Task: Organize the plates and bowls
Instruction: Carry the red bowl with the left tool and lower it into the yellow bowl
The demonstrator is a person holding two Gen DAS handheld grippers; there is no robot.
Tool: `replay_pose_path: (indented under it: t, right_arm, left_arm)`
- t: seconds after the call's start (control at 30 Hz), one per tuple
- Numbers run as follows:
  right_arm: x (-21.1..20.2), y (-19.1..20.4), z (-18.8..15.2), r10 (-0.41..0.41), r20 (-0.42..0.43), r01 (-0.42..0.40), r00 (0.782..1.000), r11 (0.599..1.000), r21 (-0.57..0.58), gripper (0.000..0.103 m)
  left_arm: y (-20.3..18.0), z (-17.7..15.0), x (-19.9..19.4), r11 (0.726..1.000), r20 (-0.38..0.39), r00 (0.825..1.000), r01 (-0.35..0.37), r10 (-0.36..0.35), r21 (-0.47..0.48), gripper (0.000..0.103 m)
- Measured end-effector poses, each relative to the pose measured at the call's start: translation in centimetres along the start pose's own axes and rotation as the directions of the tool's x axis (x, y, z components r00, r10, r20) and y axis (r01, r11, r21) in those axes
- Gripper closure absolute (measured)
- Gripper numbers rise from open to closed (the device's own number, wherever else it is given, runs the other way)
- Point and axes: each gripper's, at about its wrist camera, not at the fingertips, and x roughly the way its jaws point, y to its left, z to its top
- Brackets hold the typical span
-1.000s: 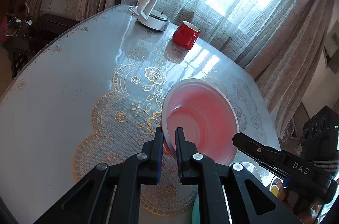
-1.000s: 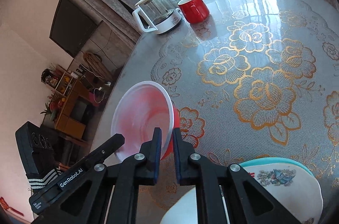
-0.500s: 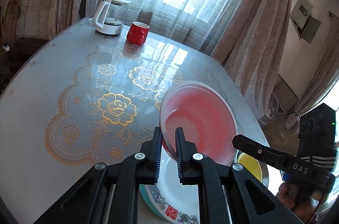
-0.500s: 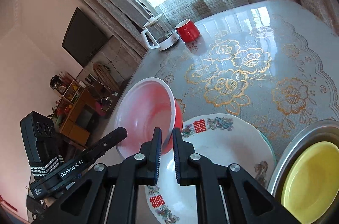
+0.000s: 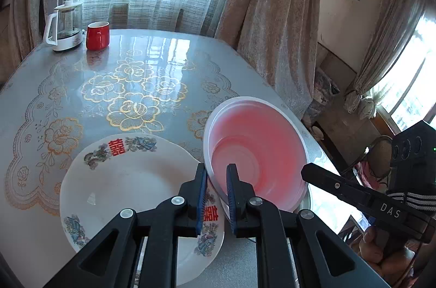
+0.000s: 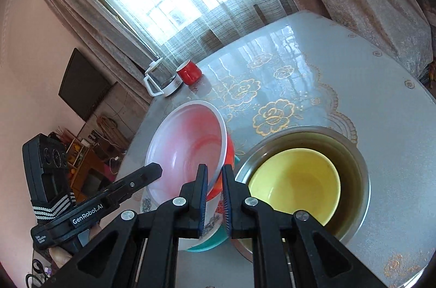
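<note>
Both the left gripper (image 5: 215,173) and the right gripper (image 6: 214,173) are clamped on opposite rims of the red bowl (image 5: 256,151), carried tilted above the patterned plate (image 5: 130,184). It looks light, thin, slightly flexible plastic; the rim is the sensible hold; squeezing harder could flex it.

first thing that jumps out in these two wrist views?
The red bowl, tilted in mid-air with each tool clamped on its rim: the left tool on one side, the right tool on the opposite side. It hangs over a decorated white plate. Right of that, a yellow bowl sits inside a metal basin.
</note>
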Motion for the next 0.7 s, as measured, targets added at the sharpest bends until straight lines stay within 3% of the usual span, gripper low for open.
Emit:
replay_pose_path:
  t: [0.23, 0.7]
  right_arm:
    - [-2.8, -3.0, -1.0, -0.043, 0.034, 0.042, 0.998, 0.998, 0.038, 0.092]
    - [-2.1, -7.1, -3.4, -0.118, -0.038, 0.122, 0.992, 0.986, 0.113, 0.09]
  left_arm:
    - [-2.8, -0.8, 3.0, 0.999, -0.095, 0.995, 0.027, -0.025, 0.019, 0.09]
    - [-5.3, -2.7, 7.1, 0.996, -0.197, 0.98, -0.018, 0.035, 0.084, 0.09]
